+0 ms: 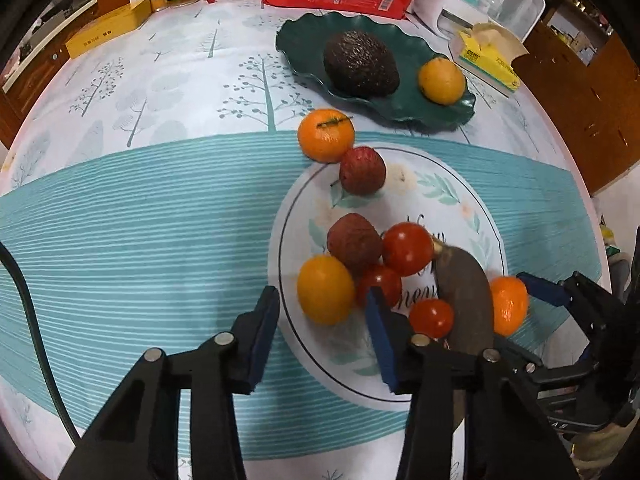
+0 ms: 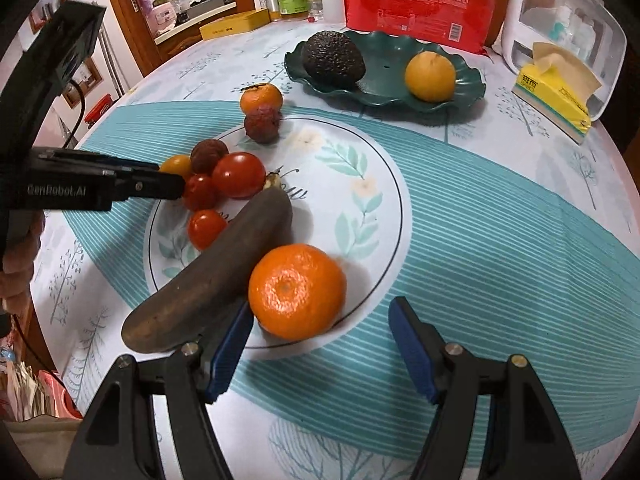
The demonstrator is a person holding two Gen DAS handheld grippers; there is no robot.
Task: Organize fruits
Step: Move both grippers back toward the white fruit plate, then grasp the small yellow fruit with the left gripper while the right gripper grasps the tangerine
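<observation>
Two open grippers reach for fruit on the table.

The right gripper (image 2: 320, 354) is wide open and holds nothing; the orange (image 2: 297, 291) sits just in front of it, touching the dark banana (image 2: 212, 276). The left gripper (image 1: 322, 336) is open too, with a small yellow-orange fruit (image 1: 325, 289) between its fingers, not squeezed yet. Both fruits look round and light, a bit slippery, so grab them across the fat middle, gently. The little tomatoes (image 2: 224, 184) look soft and easy to squash. Farther back, the green plate (image 2: 468, 88) already holds an avocado (image 2: 332, 62) and another orange fruit (image 2: 430, 76).
</observation>
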